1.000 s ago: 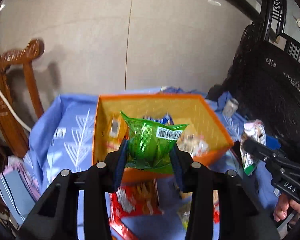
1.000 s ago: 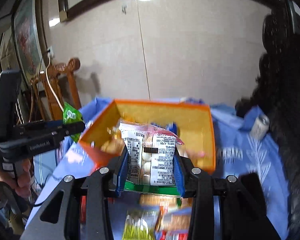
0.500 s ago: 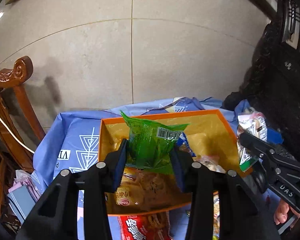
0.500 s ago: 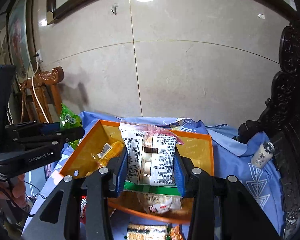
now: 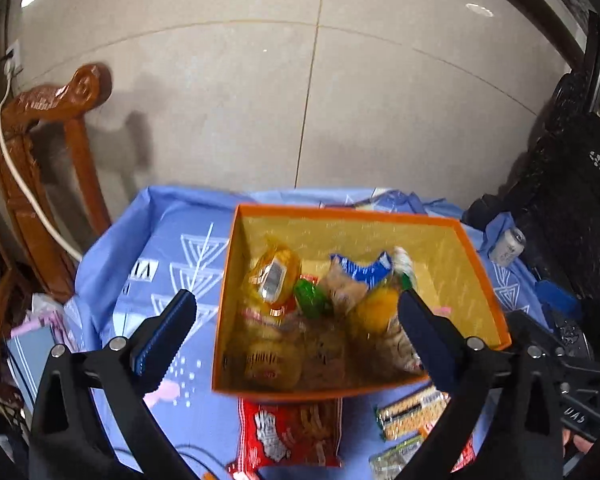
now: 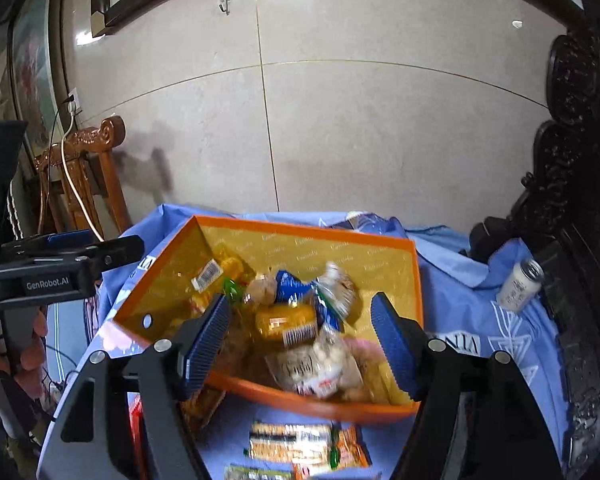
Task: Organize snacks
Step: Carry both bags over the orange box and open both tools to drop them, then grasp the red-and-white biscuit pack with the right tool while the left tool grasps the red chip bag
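Note:
An orange box [image 5: 342, 214] [image 6: 300, 231] stands on a blue cloth and holds several snack packets. A green packet [image 5: 311, 298] [image 6: 231, 287] lies among them near the box's middle. A clear packet of white round snacks [image 6: 320, 362] lies at the box's near side. My left gripper [image 5: 298, 334] is open and empty above the box's near edge. My right gripper [image 6: 300, 344] is open and empty over the box. The left gripper also shows at the left of the right wrist view [image 6: 96, 254].
A red snack bag [image 5: 290, 434] and striped packets [image 5: 412, 416] [image 6: 292, 444] lie on the cloth in front of the box. A small can [image 5: 507, 246] [image 6: 520, 286] lies at the right by a dark carved chair. A wooden chair [image 5: 40, 184] stands at the left.
Both grippers have opened. The green packet has dropped from the left gripper into the box, and the clear packet of white snacks has dropped from the right gripper into it.

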